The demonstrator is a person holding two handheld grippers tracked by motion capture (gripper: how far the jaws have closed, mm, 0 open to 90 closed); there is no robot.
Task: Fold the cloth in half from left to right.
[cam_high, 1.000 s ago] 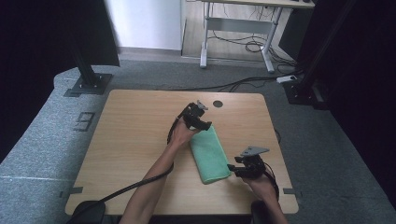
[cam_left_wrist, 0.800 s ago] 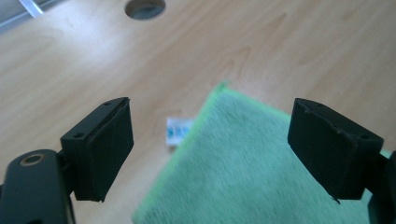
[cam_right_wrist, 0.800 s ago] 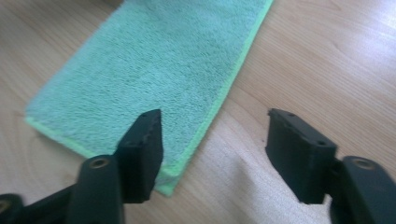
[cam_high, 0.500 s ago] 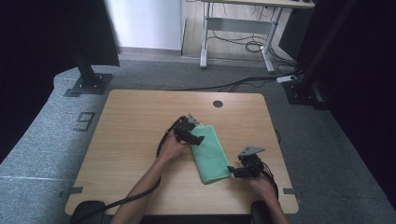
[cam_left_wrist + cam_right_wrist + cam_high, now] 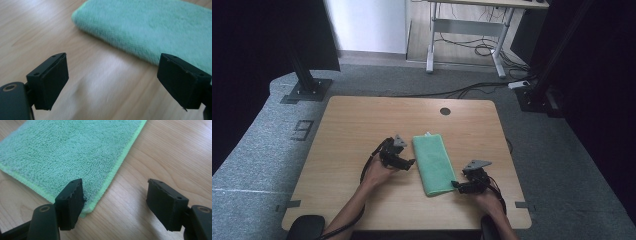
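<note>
A folded green towel (image 5: 432,162) lies flat on the wooden table (image 5: 352,125), its long side running away from me. My left gripper (image 5: 409,162) is low beside the towel's left edge. Its jaws have just been opening and stand open over bare wood (image 5: 112,62), with the towel (image 5: 155,27) just ahead of them. My right gripper (image 5: 455,185) is at the towel's near right corner. Its jaws have also just been opening (image 5: 115,182). One pad (image 5: 72,200) rests over the towel corner (image 5: 62,152), the other over wood, and nothing is pinched.
The table has a round cable hole (image 5: 445,111) near its far edge. A metal desk frame (image 5: 472,30) and loose cables (image 5: 472,50) stand on the floor beyond. A dark stand base (image 5: 304,90) sits off the table's far left corner.
My left gripper has let go at the towel's far end and come back toward me along its left side. My right gripper has stayed at the near right corner and opened.
</note>
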